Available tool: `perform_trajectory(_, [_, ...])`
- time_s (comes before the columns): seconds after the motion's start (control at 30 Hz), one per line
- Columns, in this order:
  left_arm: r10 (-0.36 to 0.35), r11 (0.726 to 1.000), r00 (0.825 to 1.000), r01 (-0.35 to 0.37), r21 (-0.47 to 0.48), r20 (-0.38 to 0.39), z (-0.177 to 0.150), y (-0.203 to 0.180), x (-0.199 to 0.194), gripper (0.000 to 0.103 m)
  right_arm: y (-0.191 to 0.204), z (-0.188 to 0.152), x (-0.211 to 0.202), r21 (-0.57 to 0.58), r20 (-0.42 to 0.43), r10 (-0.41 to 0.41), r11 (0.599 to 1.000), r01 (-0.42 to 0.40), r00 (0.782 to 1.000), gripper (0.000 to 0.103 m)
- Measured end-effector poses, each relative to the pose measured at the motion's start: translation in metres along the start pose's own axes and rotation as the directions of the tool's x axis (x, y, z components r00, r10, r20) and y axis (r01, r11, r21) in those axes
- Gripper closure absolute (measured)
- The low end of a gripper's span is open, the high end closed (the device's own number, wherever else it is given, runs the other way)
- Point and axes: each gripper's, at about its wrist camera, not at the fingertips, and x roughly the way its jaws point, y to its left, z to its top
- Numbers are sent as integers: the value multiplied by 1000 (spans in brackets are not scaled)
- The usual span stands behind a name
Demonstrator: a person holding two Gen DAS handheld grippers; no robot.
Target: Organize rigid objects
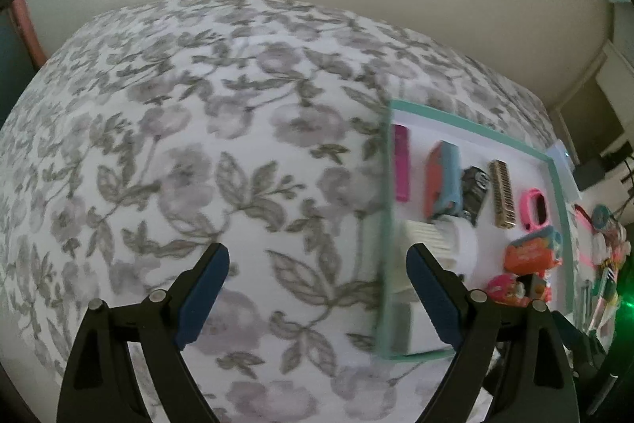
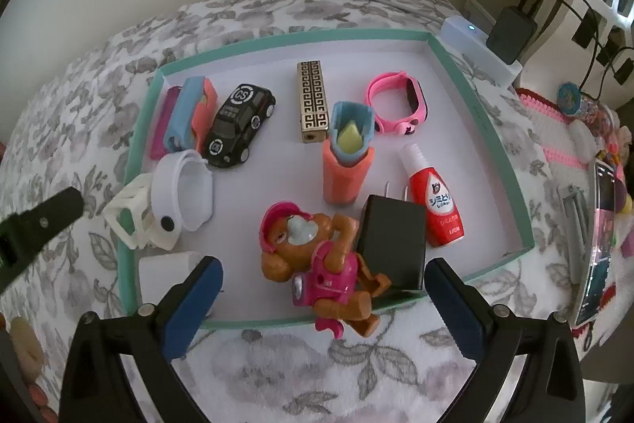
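Note:
A teal-rimmed white tray (image 2: 277,36) lies on a floral bedspread (image 2: 337,359). It holds a brown toy dog in pink (image 2: 317,264), a black charger (image 2: 392,244), a red bottle (image 2: 436,205), an orange-and-blue case (image 2: 344,165), a gold lighter (image 2: 313,98), a pink watch (image 2: 400,98), a black toy car (image 2: 237,125) and a white watch (image 2: 178,189). My right gripper (image 2: 323,266) is open above the tray's near edge, the toy dog between its fingers untouched. My left gripper (image 1: 317,256) is open over bare bedspread, left of the tray (image 1: 467,127).
One black finger (image 2: 39,221) of the left gripper shows at the tray's left side. A white device (image 2: 475,42), a black adapter (image 2: 511,26) with cables, a pink mat (image 2: 554,129) with small items and a phone (image 2: 598,244) lie right of the tray.

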Motion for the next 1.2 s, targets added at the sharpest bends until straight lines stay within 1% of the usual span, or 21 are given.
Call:
perform_trajectory(0.13, [34, 999, 999, -34, -13, -6, -1, 17, -1, 12, 5, -3, -2, -11, 2, 3, 1000, -3, 1000, 0])
perform_trajectory(0.27, [56, 998, 998, -56, -16, -18, -5, 25, -1, 12, 11, -7, -7, -27, 4, 12, 1000, -12, 1000, 0])
perform_trajectory(0.37, [58, 998, 998, -57, 7, -21, -8, 23, -3, 12, 16, -11, -13, -39, 13, 23, 999, -22, 1000, 0])
perform_trajectory(0.47, [76, 996, 997, -75, 42, -7, -10, 20, -9, 12, 20, -14, -20, -46, 30, 24, 999, -23, 999, 0])
perform_trajectory(0.57, [68, 996, 998, -68, 55, 6, -12, 20, -20, 12, 19, -17, -26, -42, 42, 29, 999, -28, 999, 0])
perform_trajectory(0.7, [54, 996, 998, -56, 67, 25, -15, 22, -33, 12, 16, -19, -32, -8, 39, 47, 999, -47, 998, 0])
perform_trajectory(0.87, [88, 989, 994, -94, 113, 58, -20, 20, -48, 12, 13, -22, -41, 17, 57, 53, 998, -54, 997, 0])
perform_trajectory(0.97, [102, 986, 992, -111, 123, 77, -24, 20, -56, 12, 13, -24, -47, 18, 68, 51, 998, -53, 996, 0])
perform_trajectory(1.07, [133, 979, 987, -144, 147, 85, -28, 17, -60, 12, 13, -26, -53, 13, 82, 47, 999, -48, 996, 0])
perform_trajectory(1.13, [167, 970, 981, -181, 162, 98, -31, 15, -63, 12, 13, -28, -57, 10, 89, 45, 999, -46, 995, 0])
perform_trajectory(1.2, [169, 968, 980, -186, 169, 108, -33, 15, -67, 12, 13, -29, -59, 9, 90, 42, 999, -43, 995, 0])
